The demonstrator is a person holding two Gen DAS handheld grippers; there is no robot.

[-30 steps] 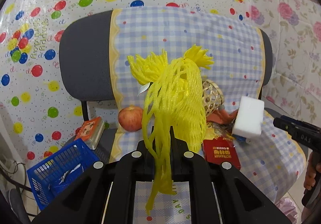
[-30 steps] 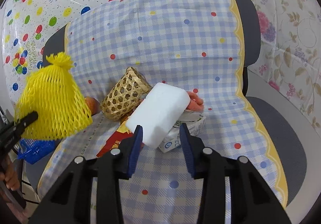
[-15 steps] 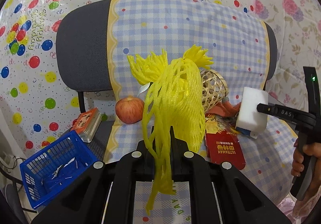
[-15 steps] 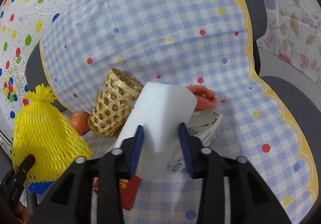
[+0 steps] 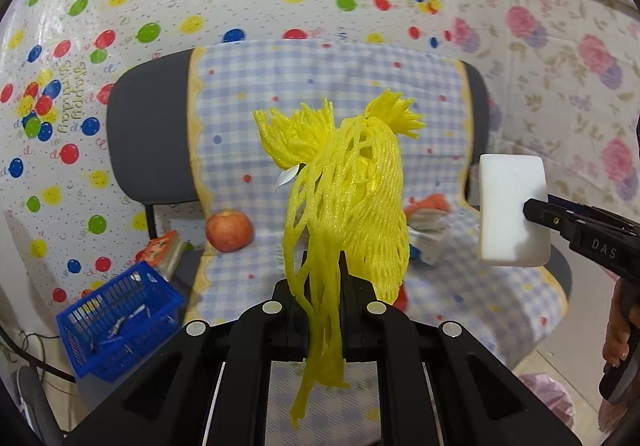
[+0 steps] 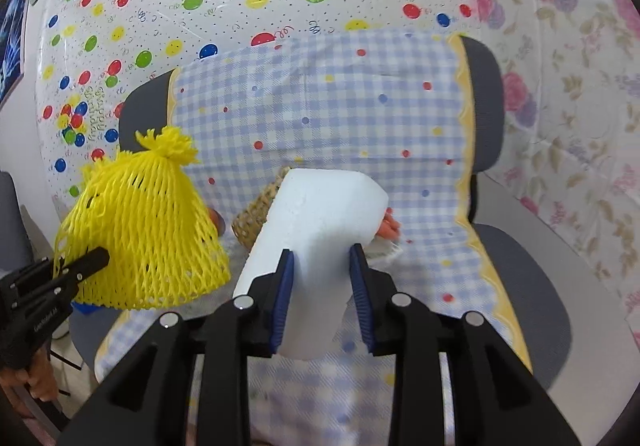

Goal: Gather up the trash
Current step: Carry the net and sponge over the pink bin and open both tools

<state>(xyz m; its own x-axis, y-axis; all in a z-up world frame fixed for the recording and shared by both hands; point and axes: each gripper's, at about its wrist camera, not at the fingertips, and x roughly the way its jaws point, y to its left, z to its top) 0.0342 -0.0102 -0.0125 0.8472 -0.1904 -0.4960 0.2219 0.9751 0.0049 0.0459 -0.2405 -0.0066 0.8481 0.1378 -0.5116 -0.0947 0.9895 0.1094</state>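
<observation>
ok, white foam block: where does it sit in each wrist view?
Left wrist: white foam block at right edge, pinched by the right tool coming in from the right.
Right wrist: the block sits centre, between that tool's blue pads.
Shared landmark: yellow foam net, left of the block in both.

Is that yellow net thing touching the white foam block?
Apart. The left wrist view shows the chair's checked cloth between the yellow net and the white foam block, each held up in its own gripper.
</observation>
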